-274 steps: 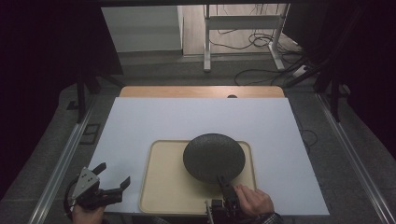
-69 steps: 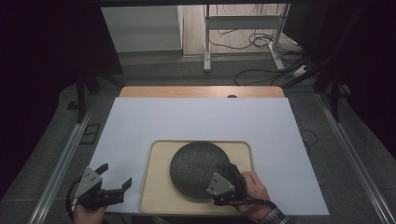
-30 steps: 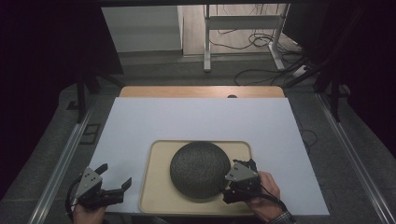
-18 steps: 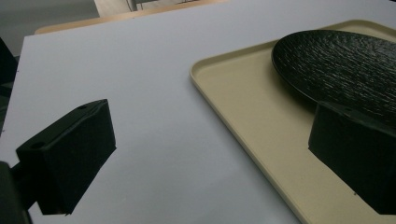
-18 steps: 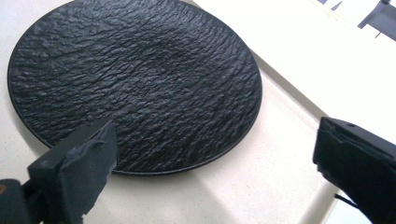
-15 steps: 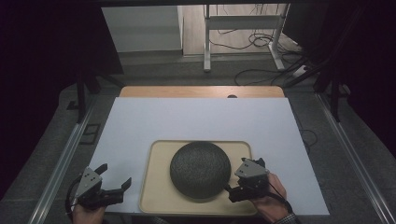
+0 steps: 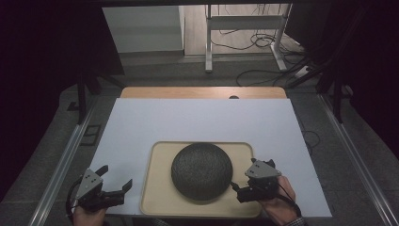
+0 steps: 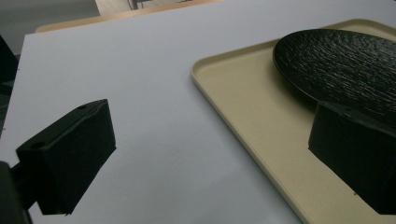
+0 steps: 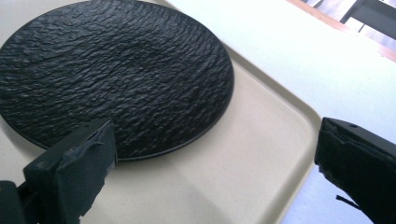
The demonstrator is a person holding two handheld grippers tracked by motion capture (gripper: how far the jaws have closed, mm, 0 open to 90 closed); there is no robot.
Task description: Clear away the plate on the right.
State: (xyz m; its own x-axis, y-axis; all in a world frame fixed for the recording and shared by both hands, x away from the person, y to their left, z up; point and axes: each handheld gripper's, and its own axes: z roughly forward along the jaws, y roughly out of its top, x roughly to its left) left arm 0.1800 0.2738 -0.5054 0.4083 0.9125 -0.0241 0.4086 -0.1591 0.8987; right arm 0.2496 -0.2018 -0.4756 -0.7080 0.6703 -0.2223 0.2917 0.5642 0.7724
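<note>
1. Right gripper (image 7: 245, 187) has let go — its jaws have just been opening and now stand wide with nothing between them. In the right gripper view the plate's rim sits beyond the left jaw, no pad touching it.
2. Black plate (image 7: 202, 171) now lies flat on the beige tray (image 7: 157, 188), roughly centred, slightly toward the tray's near edge. A couple of seconds back the gripper was over the plate's right rim; half a second back it was already off to the side.
3. Right hand has backed off toward the tray's near right corner, clear of the plate.
4. Left gripper (image 7: 116, 187) hasn't moved — parked off the tray's near left corner, above the near left corner of the white worktop (image 7: 197, 120). Jaws wide, empty; its own view looks across the tray's left rim to the plate.
5. Reading: placement step looks done — plate repositioned on the tray and released. Both grippers are free for whatever comes next.
</note>
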